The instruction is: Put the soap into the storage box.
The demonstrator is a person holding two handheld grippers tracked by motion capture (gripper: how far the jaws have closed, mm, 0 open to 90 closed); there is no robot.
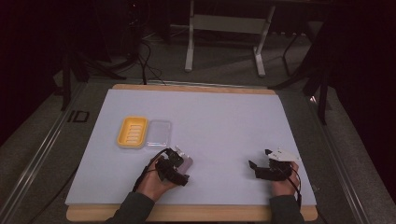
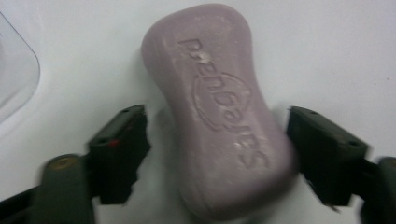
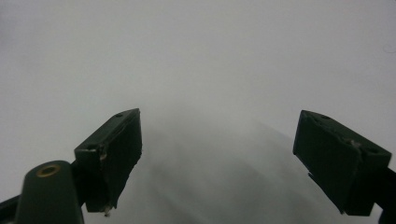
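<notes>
A pale purple bar of soap (image 2: 219, 116) with embossed lettering lies flat on the white table sheet (image 1: 224, 126). It sits between the jaws of my left gripper (image 2: 217, 135). The right-hand pad is at the soap's edge, and a gap shows between the soap and the left-hand pad. In the high view the left gripper (image 1: 180, 161) is at the front left, with the soap (image 1: 188, 164) beside it. My right gripper (image 1: 259, 158) rests at the front right. It (image 3: 217, 140) stands open over bare sheet with nothing between its jaws.
A yellow soap dish (image 1: 133, 132) with a ribbed floor sits left of centre, and a clear plastic lid (image 1: 159, 132) lies right beside it. A corner of the clear lid (image 2: 16, 79) reaches into the left gripper view. The table's wooden front edge (image 1: 187, 213) runs below the hands.
</notes>
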